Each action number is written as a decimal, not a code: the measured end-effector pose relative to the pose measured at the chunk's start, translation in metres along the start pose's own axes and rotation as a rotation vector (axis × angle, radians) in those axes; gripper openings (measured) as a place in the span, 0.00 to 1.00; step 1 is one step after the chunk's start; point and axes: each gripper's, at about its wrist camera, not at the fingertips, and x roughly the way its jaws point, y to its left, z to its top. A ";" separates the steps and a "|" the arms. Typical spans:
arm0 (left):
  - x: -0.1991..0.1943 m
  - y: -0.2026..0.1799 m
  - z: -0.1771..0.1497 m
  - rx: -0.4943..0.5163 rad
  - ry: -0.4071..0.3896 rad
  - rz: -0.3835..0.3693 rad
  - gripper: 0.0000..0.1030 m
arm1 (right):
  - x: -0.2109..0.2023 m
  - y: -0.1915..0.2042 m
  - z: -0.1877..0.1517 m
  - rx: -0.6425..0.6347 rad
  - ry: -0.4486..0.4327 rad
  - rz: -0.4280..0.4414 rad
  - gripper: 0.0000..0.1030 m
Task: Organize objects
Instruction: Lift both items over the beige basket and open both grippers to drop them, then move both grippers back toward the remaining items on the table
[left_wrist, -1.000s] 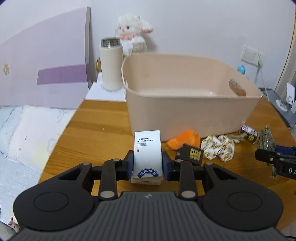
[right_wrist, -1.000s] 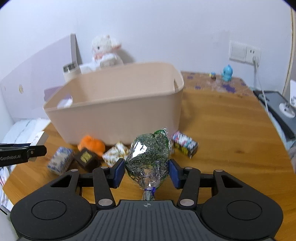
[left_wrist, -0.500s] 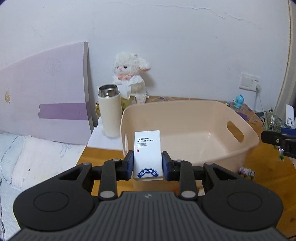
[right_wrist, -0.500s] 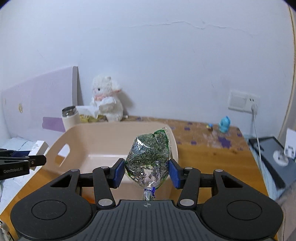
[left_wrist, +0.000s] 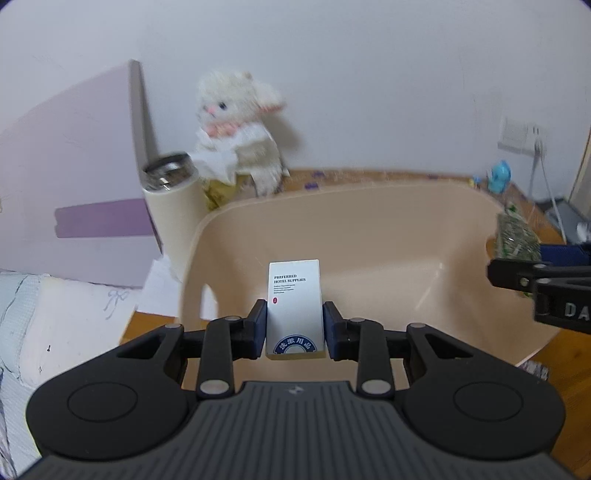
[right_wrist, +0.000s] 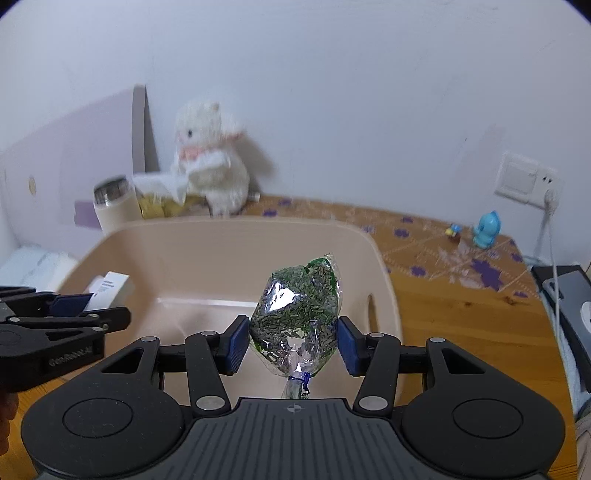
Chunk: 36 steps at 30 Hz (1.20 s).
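A white hotel-supplies box (left_wrist: 295, 306) is being held upright between the jaws of the left gripper (left_wrist: 294, 330), clamped low on its sides so the printed face is pointing back at the camera; it is being carried above the near-left part of the beige plastic tub (left_wrist: 369, 192), whose floor is showing bare beneath it. A clear cellophane bag of dried green herbs (right_wrist: 299, 317) is being pinched at its belly by the right gripper (right_wrist: 293, 341), knotted neck hanging down toward the palm, likely so the soft bag is not being crushed. It is being held over the tub's near-right side, inside the rim. Both loads appear to be being positioned for release into the tub. A cream tumbler (left_wrist: 173, 210) and a white plush lamb (left_wrist: 236, 136) are being left standing behind the tub, apart from it.
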 end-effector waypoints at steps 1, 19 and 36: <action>0.006 -0.002 -0.001 0.008 0.021 -0.002 0.33 | 0.005 0.002 -0.002 -0.007 0.016 0.000 0.46; -0.027 -0.002 -0.007 -0.005 -0.007 -0.009 0.78 | -0.052 0.003 -0.006 0.006 -0.075 -0.004 1.00; -0.096 0.014 -0.054 -0.022 -0.018 0.000 0.83 | -0.108 0.019 -0.063 -0.007 -0.047 -0.019 1.00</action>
